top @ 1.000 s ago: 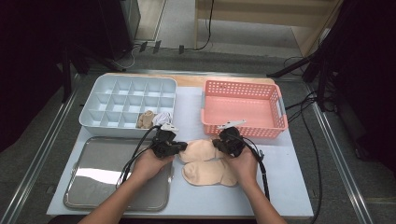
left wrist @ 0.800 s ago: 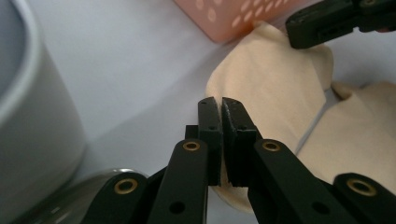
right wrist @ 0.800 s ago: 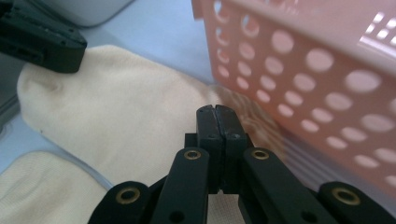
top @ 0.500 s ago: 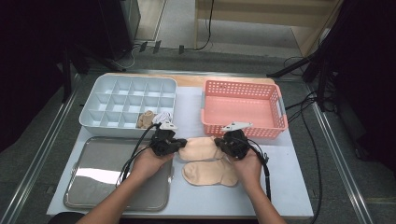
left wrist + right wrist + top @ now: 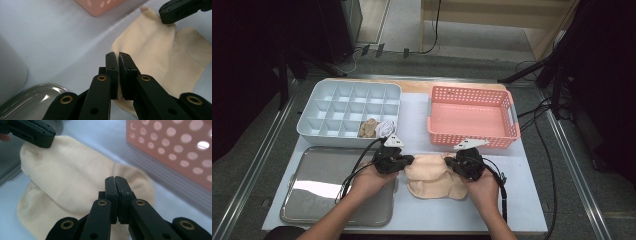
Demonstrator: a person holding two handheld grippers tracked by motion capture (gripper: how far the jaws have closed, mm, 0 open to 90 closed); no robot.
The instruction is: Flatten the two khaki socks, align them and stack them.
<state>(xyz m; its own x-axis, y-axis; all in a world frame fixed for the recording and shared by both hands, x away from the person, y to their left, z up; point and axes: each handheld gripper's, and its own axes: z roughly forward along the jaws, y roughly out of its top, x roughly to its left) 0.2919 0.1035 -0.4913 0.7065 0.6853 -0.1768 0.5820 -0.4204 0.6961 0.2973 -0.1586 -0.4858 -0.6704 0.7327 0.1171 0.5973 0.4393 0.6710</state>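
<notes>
A cream sock [image 5: 427, 169] lies stretched between my two grippers on the white table top, partly over a second cream sock [image 5: 435, 191]. My left gripper [image 5: 408, 161] is shut on its left end; in the left gripper view the cloth [image 5: 147, 47] is pinched low between the jaws [image 5: 117, 55]. My right gripper [image 5: 448, 163] is shut on the sock's right end, its jaws [image 5: 115, 179] pressed together over the cloth [image 5: 70, 175]. Each gripper view shows the other gripper [image 5: 175, 11] [image 5: 35, 132] at the sock's far corner. The lower sock [image 5: 190, 50] [image 5: 32, 215] peeks out beneath.
A pale blue compartment tray [image 5: 349, 107] stands at the back left, with a tan rolled sock [image 5: 368, 128] and a white one [image 5: 386, 127] in its front cells. A pink perforated basket [image 5: 472, 117] stands at the back right. A steel tray [image 5: 324, 192] lies under my left forearm.
My right gripper has drifted toward me and slightly right with the sock's end, so the upper sock now overlaps the lower one more. The left hand has hardly moved.
</notes>
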